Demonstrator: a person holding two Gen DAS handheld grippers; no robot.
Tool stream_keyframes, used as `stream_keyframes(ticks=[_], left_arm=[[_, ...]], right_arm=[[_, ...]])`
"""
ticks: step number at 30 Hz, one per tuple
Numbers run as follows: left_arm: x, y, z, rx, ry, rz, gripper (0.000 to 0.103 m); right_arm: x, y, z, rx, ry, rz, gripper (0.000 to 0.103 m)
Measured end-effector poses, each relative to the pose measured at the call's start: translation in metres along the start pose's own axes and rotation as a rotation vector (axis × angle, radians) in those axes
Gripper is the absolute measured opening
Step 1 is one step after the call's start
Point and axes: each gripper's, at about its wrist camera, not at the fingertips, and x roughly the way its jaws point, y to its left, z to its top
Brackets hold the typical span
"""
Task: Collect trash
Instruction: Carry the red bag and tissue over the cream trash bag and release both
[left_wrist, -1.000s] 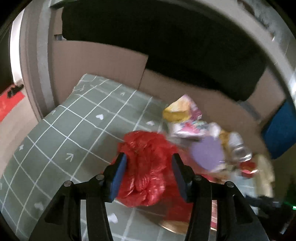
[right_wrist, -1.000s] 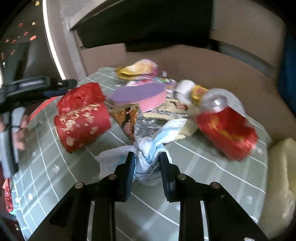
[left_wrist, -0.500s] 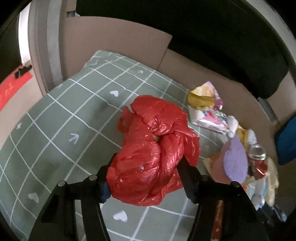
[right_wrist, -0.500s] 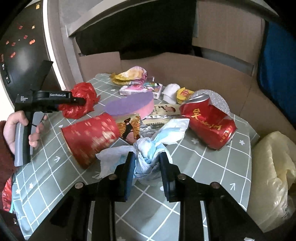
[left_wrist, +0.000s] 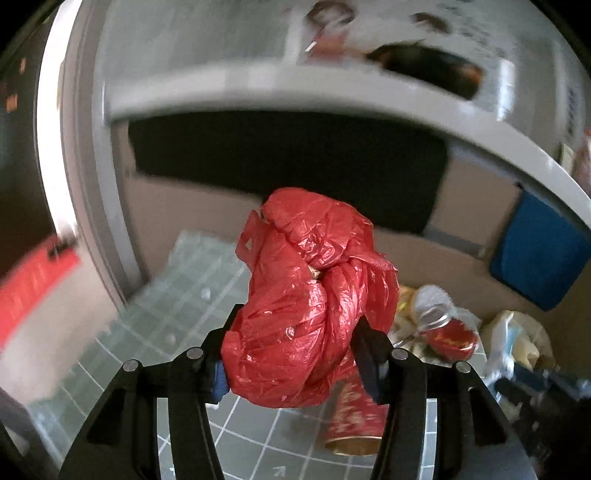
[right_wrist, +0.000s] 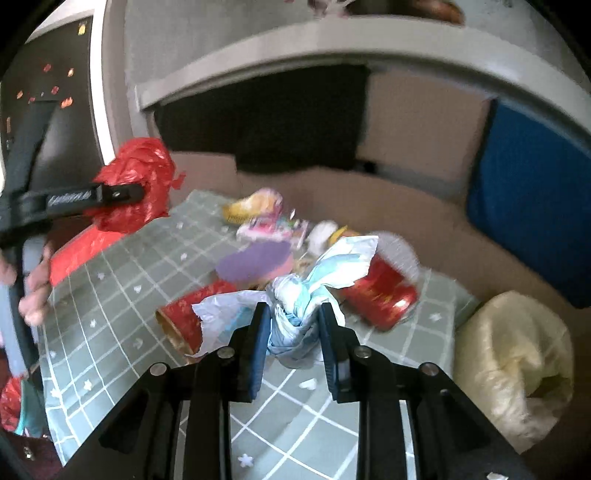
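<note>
A crumpled red plastic bag (left_wrist: 310, 306) hangs in the air above the green checked tablecloth (left_wrist: 177, 314), and my left gripper (left_wrist: 295, 332) is shut on it with its jaws still closing. The right wrist view shows the same bag (right_wrist: 144, 162) at the far left, held up by the left gripper's black fingers (right_wrist: 118, 194). A knotted white and pale blue plastic wad (right_wrist: 295, 295) sits between the blue pads of my right gripper (right_wrist: 294, 317), which is shut on it and holds it just off the cloth (right_wrist: 110, 295).
A red paper cup (right_wrist: 184, 314) lies on its side, with a red can (right_wrist: 384, 295), a purple disc (right_wrist: 255, 262) and snack wrappers (right_wrist: 258, 206) behind it. A pale yellow bag (right_wrist: 513, 369) stands right of the table. Brown cardboard and a blue panel (right_wrist: 532, 192) close off the back.
My left gripper closed round the red bag and lifted it off the cloth. The right gripper rose a little with the white and blue wad still in it.
</note>
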Motion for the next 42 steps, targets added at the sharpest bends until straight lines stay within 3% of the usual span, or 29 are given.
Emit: stream_keyframes(ticks=[6,10,18,23,28,36,42], left_arm=[[-0.044,-0.079,-0.005,0.099,-0.056,-0.018,0.055],[-0.056,-0.131,-0.013,0.168,-0.058,-0.095,0.055],[-0.041,-0.230,-0.037,0.251,0.015,-0.242,0.055],[-0.013,-0.280,-0.054,0.280,0.094,-0.303,0.055],[0.017,-0.309,-0.065,0.302,0.165,-0.335,0.055],[0.053,-0.345,-0.047,0.303,0.222,-0.459,0.055],[0.085,-0.356,-0.059,0.284,0.328,-0.507,0.055]], right_arm=[[-0.047,-0.037,0.011,0.027,-0.077,-0.073,0.024],[-0.078,-0.077,0.009,0.074,-0.115,-0.136,0.024],[-0.117,-0.179,-0.018,0.230,-0.115,-0.279,0.024],[-0.112,-0.219,-0.040,0.275,-0.069,-0.335,0.024],[-0.095,-0.247,-0.057,0.319,-0.024,-0.351,0.024],[-0.084,-0.287,-0.061,0.397,-0.036,-0.337,0.024],[-0.071,-0.292,-0.065,0.373,-0.005,-0.317,0.024]])
